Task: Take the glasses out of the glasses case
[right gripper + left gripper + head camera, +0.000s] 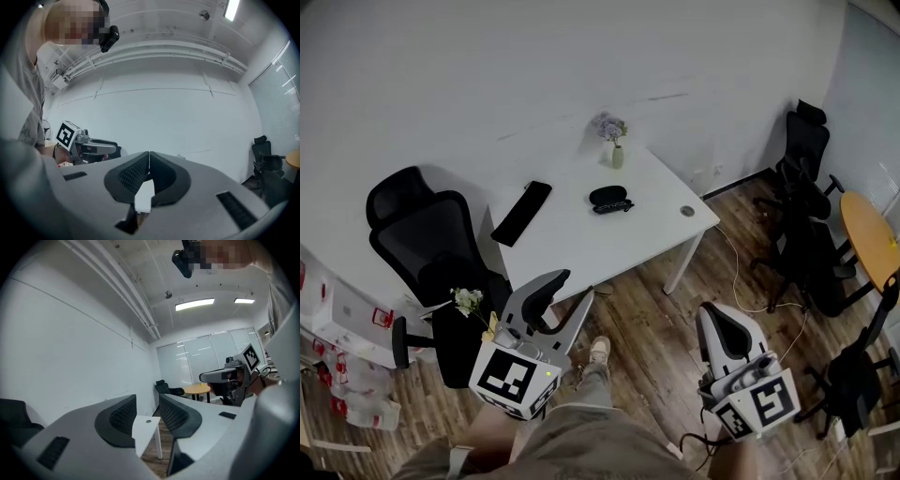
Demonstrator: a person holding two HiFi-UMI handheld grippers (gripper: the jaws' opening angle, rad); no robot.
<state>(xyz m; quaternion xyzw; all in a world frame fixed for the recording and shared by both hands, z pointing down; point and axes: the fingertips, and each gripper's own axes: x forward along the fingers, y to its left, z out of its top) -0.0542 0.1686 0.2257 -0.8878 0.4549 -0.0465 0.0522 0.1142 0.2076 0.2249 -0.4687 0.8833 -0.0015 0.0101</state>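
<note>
- White rectangular table (581, 246) — it stands against the pale wall, well ahead of us across the wooden floor (652, 314).
- Black oval glasses case (608, 198) — it lies on the far half of the table top, between a small vase of pale flowers (616, 150) and a round cable grommet (687, 211). It is too small for us to tell whether the lid is up, and we cannot make out the glasses.
- Flat black oblong object (522, 213) — it lies on the left part of the table, well apart from the case. We judge it no part of the task.
- Black mesh office chair (422, 246) — it stands just left of the table.
- Grey two-jaw left gripper (567, 292) (147, 411) — it is held low and level. Its jaws stand wide apart with nothing between them, and only the table's corner shows beyond.
- Grey two-jaw right gripper (714, 314) (149, 161) — its jaws are closed tip to tip, on nothing.
- Step in hand — the approach, as we judge it. Nothing is touched and the case is well out of reach.
- Next move — we must close on the table and bring both grippers over the case. The right one must open first. One gripper can then steady the base while the other raises the lid, if it is down.
</note>
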